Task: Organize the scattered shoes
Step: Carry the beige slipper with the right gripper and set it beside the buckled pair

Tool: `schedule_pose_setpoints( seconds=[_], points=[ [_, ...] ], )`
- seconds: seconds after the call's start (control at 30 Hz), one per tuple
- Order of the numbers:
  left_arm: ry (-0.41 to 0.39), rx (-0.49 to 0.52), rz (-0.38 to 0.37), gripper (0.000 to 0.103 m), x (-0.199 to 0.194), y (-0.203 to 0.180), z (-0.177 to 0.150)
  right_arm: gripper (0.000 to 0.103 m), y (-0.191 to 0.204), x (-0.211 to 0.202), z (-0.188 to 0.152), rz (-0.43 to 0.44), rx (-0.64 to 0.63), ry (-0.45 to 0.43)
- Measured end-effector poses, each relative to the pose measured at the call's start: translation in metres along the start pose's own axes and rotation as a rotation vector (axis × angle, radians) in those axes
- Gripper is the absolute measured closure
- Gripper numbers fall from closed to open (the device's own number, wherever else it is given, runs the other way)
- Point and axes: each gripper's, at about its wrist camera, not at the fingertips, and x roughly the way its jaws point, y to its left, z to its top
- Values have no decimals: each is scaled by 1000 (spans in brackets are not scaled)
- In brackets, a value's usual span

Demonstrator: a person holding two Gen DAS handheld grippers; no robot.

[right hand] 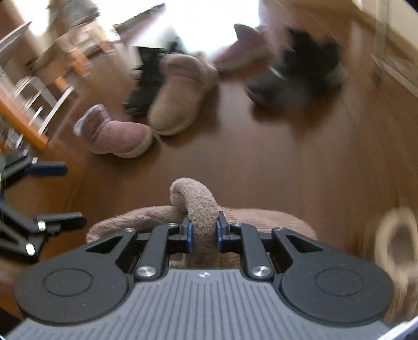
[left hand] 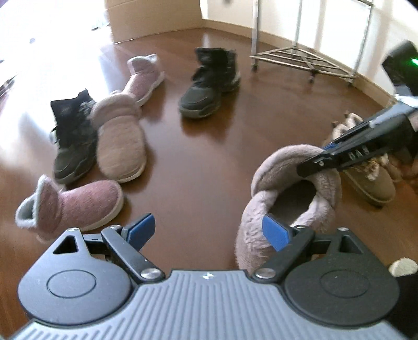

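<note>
My right gripper (right hand: 203, 230) is shut on the fluffy collar of a beige fleece boot (right hand: 201, 209). In the left wrist view that gripper (left hand: 313, 159) pinches the boot's (left hand: 292, 188) rim and holds it up off the floor. My left gripper (left hand: 209, 230) is open and empty, just left of the held boot. Scattered on the brown floor lie a matching beige boot (left hand: 121, 146), two pink boots (left hand: 78, 206) (left hand: 145, 75) and two black high-top shoes (left hand: 73, 136) (left hand: 209, 81).
A metal shoe rack (left hand: 305, 57) stands by the back wall at right. An olive fur-lined shoe (left hand: 371, 180) and other fluffy shoes lie at the right edge. A cardboard box (left hand: 154, 18) stands at the back. Chair legs (right hand: 39, 86) show at left in the right wrist view.
</note>
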Motion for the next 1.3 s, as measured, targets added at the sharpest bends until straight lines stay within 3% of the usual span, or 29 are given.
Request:
schedule_pose_setpoints(
  seconds=[0.1,0.2,0.23,0.3,0.5,0.6,0.67,0.77,0.83,1.0,1.13,1.2,1.23,1.3],
  points=[
    [10,43,-28,12,2,-10,-4,78,-11,-1,-4,80,85,40],
    [61,62,-39,12,9,-13,-20,37,1,-14,-14,108,-106,14],
    [91,63,-41,12,12,-13,-28,34,3,-17,-17,103,-152,8],
    [133,67,-47,12,16,-13,-43,34,2,-21,-35,39,-362,9],
    [281,112,-136,12,30,-29,-99,31,-18,6,-94,-76,-934,121],
    [312,131,-171,12,41,-41,-112,31,-28,26,-108,-71,-1094,118],
    [323,120,-197,13,57,-52,-115,32,-32,34,-106,-39,-1087,143],
    [310,106,-196,13,72,-60,-111,43,-38,41,-104,-20,-1000,196],
    [276,86,-123,13,81,-57,-102,50,-36,40,-106,-32,-959,213],
    [229,17,-8,13,96,-36,-80,53,-22,31,-127,-71,-791,307],
    [171,44,78,13,105,-28,-57,54,-21,15,-145,-4,-624,291],
    [169,78,75,13,106,-29,-53,46,-28,1,-145,-5,-524,190],
    [172,91,70,13,106,-29,-53,33,-32,-6,-144,-23,-500,128],
    [184,100,51,13,106,-31,-57,17,-34,-10,-140,-32,-497,52]
  ],
)
